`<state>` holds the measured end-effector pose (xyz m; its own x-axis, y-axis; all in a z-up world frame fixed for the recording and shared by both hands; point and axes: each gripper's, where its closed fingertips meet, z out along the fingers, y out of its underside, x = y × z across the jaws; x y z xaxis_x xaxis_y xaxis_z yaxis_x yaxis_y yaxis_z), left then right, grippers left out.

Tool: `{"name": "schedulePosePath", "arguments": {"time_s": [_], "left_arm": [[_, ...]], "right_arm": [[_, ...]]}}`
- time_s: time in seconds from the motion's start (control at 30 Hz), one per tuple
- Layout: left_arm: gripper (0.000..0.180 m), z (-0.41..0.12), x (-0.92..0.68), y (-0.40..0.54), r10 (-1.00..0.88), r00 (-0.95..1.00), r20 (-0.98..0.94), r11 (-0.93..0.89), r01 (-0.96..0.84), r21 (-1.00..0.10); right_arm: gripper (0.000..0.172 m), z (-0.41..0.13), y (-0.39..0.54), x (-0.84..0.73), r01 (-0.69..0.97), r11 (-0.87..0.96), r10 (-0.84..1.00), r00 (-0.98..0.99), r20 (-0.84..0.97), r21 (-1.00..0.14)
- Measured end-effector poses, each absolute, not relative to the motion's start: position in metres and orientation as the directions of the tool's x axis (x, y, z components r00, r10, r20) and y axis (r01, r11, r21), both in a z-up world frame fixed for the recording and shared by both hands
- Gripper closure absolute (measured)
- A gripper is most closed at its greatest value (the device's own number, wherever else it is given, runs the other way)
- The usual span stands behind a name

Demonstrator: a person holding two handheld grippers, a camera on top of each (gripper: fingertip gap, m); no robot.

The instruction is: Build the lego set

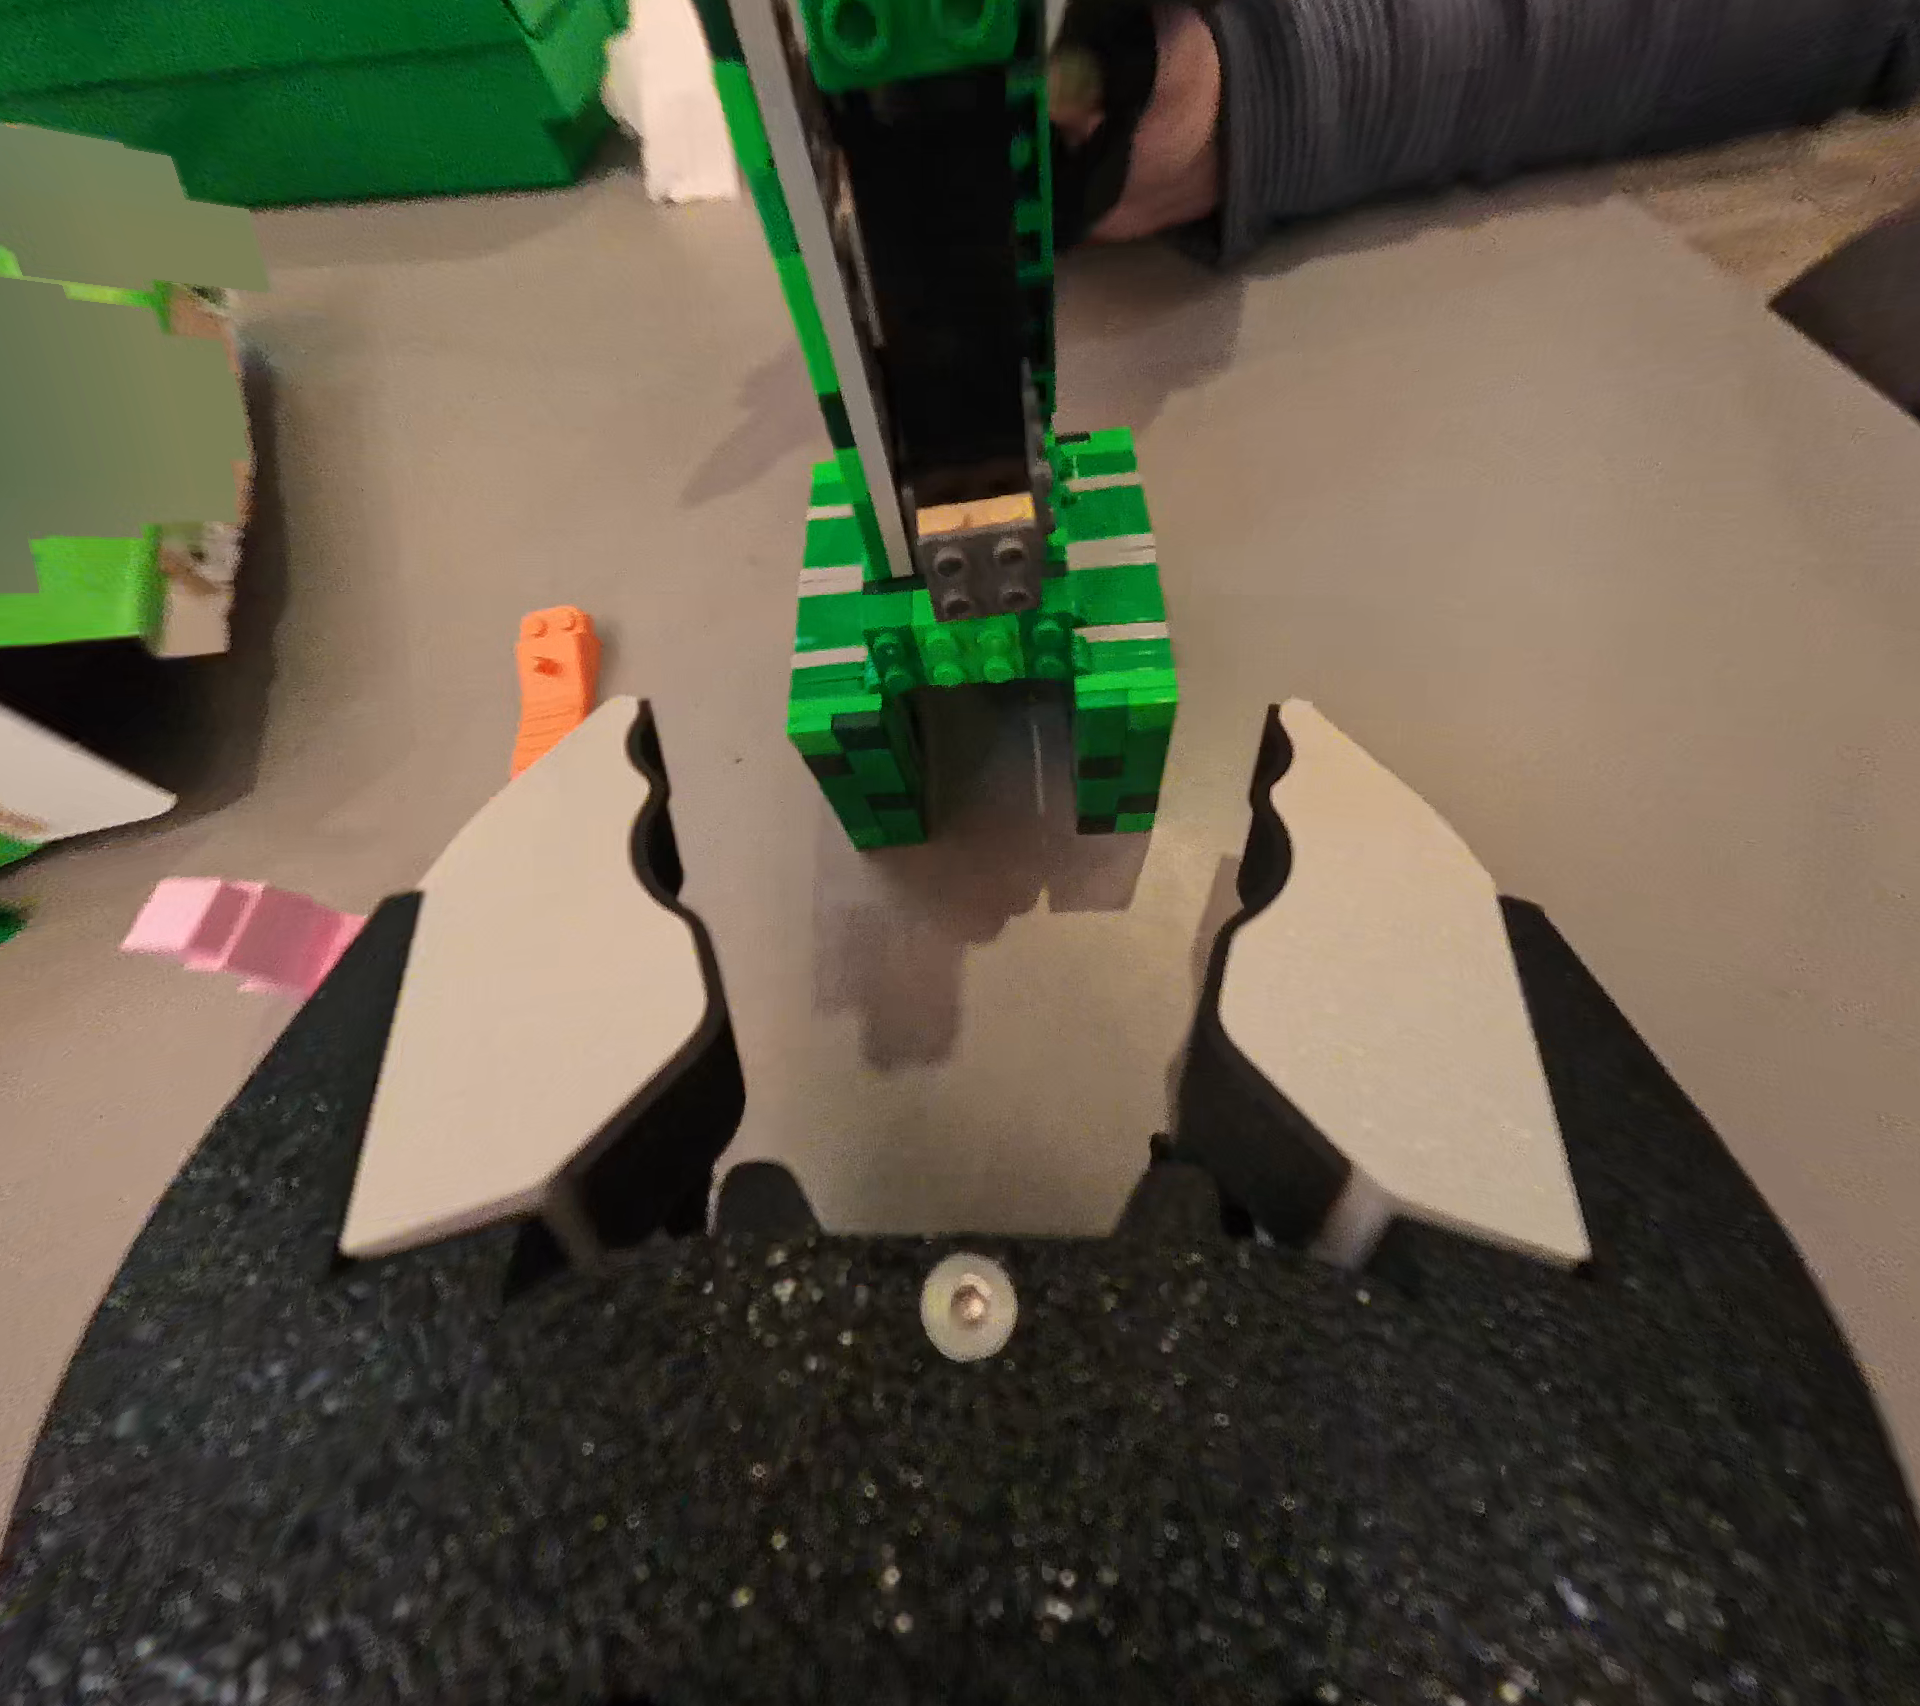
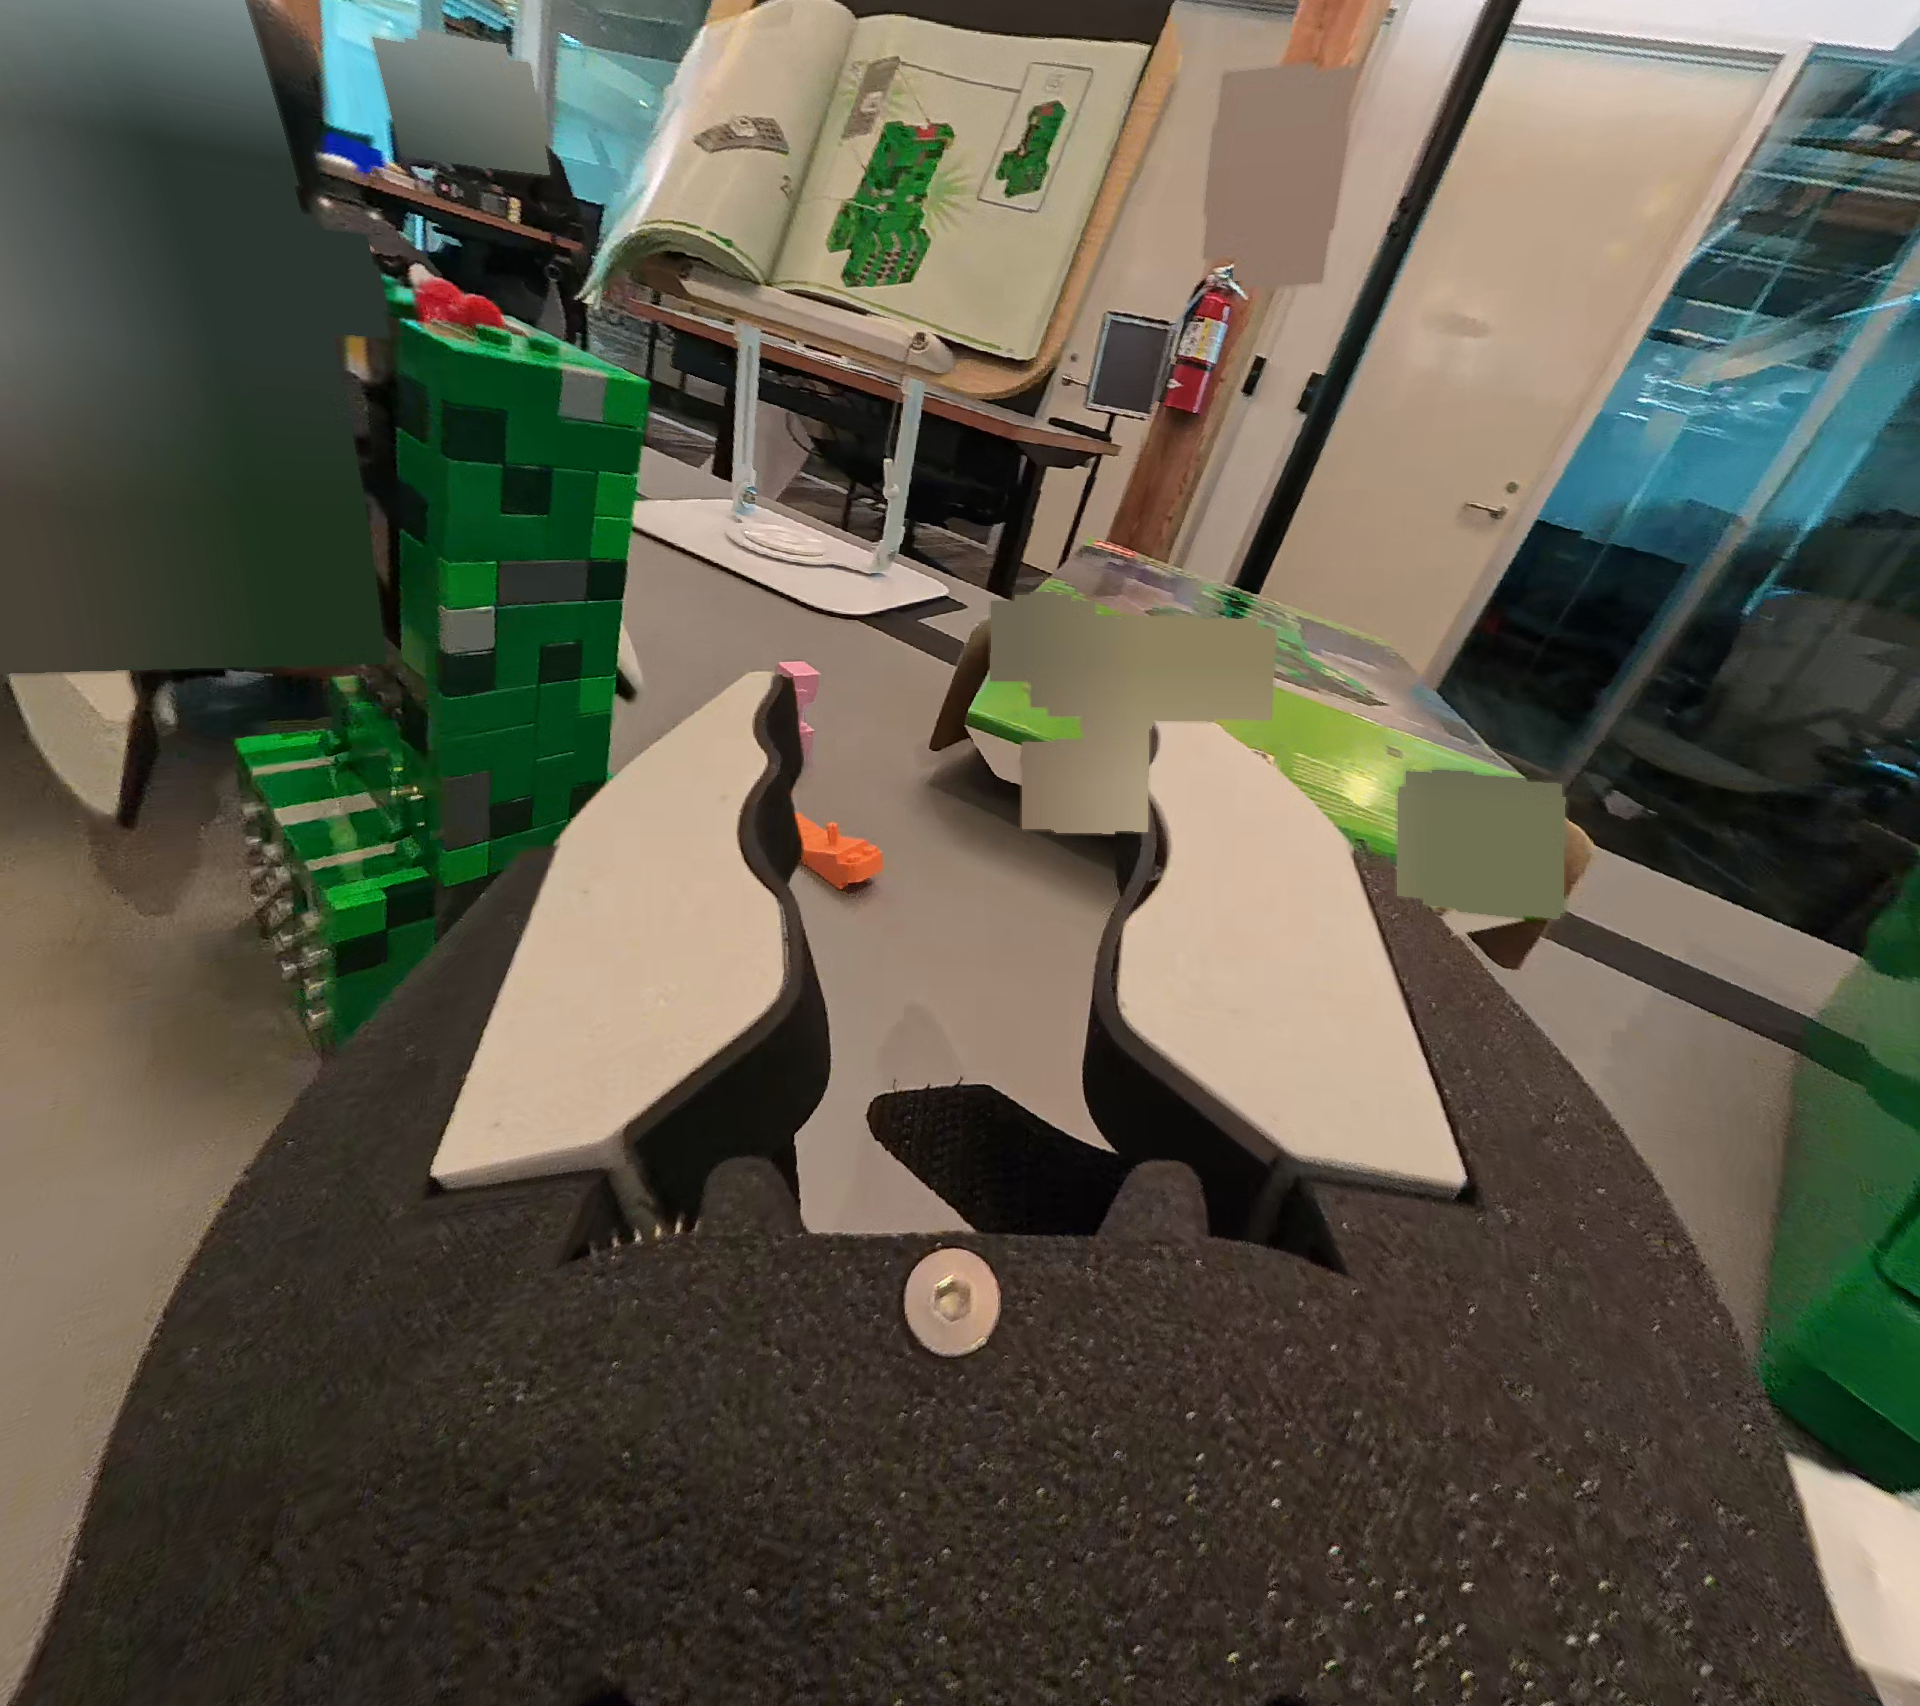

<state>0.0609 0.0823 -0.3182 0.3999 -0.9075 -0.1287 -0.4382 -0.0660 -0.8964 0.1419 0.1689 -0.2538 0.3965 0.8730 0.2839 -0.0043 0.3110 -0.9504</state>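
Left wrist view, left to right: pink brick piece (image 1: 244, 934) lies on the grey table (image 1: 1455, 617) outside the left finger; orange brick separator (image 1: 554, 685) sits just beyond that finger's tip, partly hidden by it. Left gripper (image 1: 961, 757) – jaws spread wide, nothing between the pads. Green brick model (image 1: 982, 648) stands just ahead of the gap, apart from both fingertips; its tall part rises up and out of frame. Far right, well beyond the jaws, a person's hand (image 1: 1153, 118) in a grey sleeve (image 1: 1558, 25) is up against the tall part.

Right wrist view, left to right: the green brick model (image 2: 509, 596) stands left of the left finger, close beside it – contact unclear. Pink piece (image 2: 798, 680) shows at the left fingertip; orange separator (image 2: 842, 856) lies on the table seen through the gap, nearer the left pad. Right gripper (image 2: 966, 726) – jaws apart, grasp bare. Green box (image 2: 1299, 700) lies beyond the right fingertip. Open instruction booklet (image 2: 883, 160) on a stand, well ahead.
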Motion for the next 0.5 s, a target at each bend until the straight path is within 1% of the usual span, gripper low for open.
{"name": "schedulePosePath", "arguments": {"time_s": [0.13, 0.23, 0.27, 0.37, 0.43, 0.47, 0.5], "left_arm": [[0.078, -0.296, 0.046, 0.074, -0.828, 0.532, -0.176, -0.003, -0.318, -0.948], [0.085, -0.282, 0.038, 0.064, -0.762, 0.623, -0.179, 0.03, -0.242, -0.97], [0.086, -0.279, 0.036, 0.061, -0.74, 0.649, -0.177, 0.036, -0.224, -0.974], [0.102, -0.277, 0.035, 0.053, -0.682, 0.719, -0.135, -0.009, -0.193, -0.981], [0.119, -0.283, 0.037, 0.052, -0.647, 0.758, -0.082, -0.09, -0.183, -0.979], [0.121, -0.289, 0.04, 0.051, -0.635, 0.771, -0.047, -0.145, -0.179, -0.973], [0.124, -0.296, 0.043, 0.051, -0.612, 0.791, -0.013, -0.214, -0.182, -0.96]], "right_arm": [[0.115, -0.248, 0.165, 0.147, -0.046, 0.269, 0.865, 0.451, 0.22, -0.962], [0.122, -0.25, 0.156, 0.143, -0.053, 0.231, 0.865, 0.467, 0.181, -0.971], [0.126, -0.252, 0.151, 0.142, -0.037, 0.224, 0.862, 0.474, 0.18, -0.974], [0.145, -0.263, 0.143, 0.139, 0.057, 0.208, 0.827, 0.523, 0.207, -0.976], [0.16, -0.267, 0.134, 0.138, 0.102, 0.205, 0.804, 0.55, 0.227, -0.973], [0.172, -0.269, 0.13, 0.137, 0.126, 0.206, 0.79, 0.564, 0.241, -0.97], [0.172, -0.272, 0.13, 0.137, 0.163, 0.195, 0.775, 0.578, 0.254, -0.967]]}}
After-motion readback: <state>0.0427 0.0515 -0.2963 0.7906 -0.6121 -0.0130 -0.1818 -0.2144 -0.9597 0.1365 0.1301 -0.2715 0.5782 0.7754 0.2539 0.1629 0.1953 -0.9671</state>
